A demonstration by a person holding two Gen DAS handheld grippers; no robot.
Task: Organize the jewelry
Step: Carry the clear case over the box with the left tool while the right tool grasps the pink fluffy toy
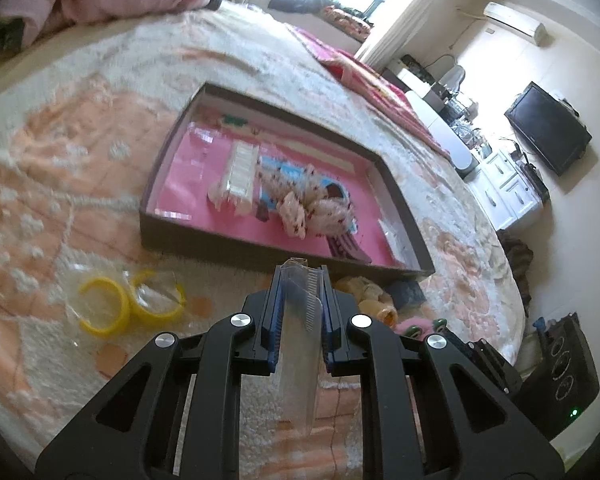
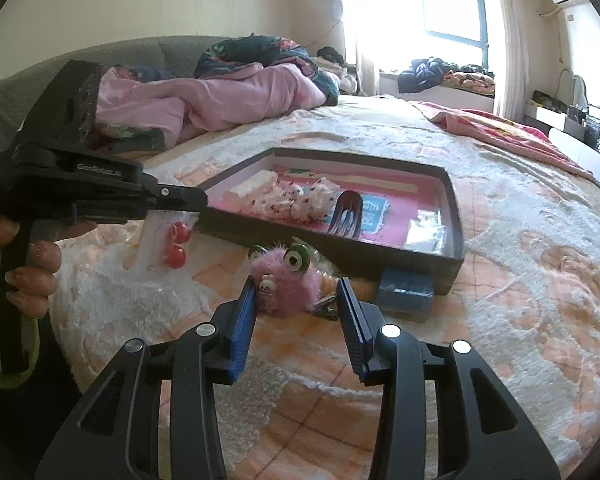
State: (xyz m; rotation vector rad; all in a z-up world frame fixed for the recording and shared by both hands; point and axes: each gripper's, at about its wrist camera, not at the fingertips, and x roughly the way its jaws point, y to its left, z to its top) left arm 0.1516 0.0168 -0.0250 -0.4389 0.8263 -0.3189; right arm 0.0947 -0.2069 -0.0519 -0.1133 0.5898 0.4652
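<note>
A shallow dark tray with a pink lining (image 1: 196,236) (image 2: 456,216) lies on the bed and holds hair accessories: a speckled scrunchie (image 1: 320,208) (image 2: 316,198), a white clip card (image 1: 240,172) and a dark comb (image 2: 346,216). My left gripper (image 1: 300,280) is shut on a clear plastic packet (image 1: 300,344) and hangs just short of the tray's near wall. It also shows in the right wrist view (image 2: 180,198), with red bead earrings (image 2: 176,246) below it. My right gripper (image 2: 296,284) is open, its fingers either side of a fluffy pink hair clip with green eyes (image 2: 288,280).
Two yellow bangles in a clear bag (image 1: 128,304) lie on the blanket left of my left gripper. A blue box (image 2: 404,288) (image 1: 408,292) leans at the tray's near corner. A pink quilt (image 2: 204,96) is heaped at the bed's head. The bed edge (image 1: 512,304) drops off to the right.
</note>
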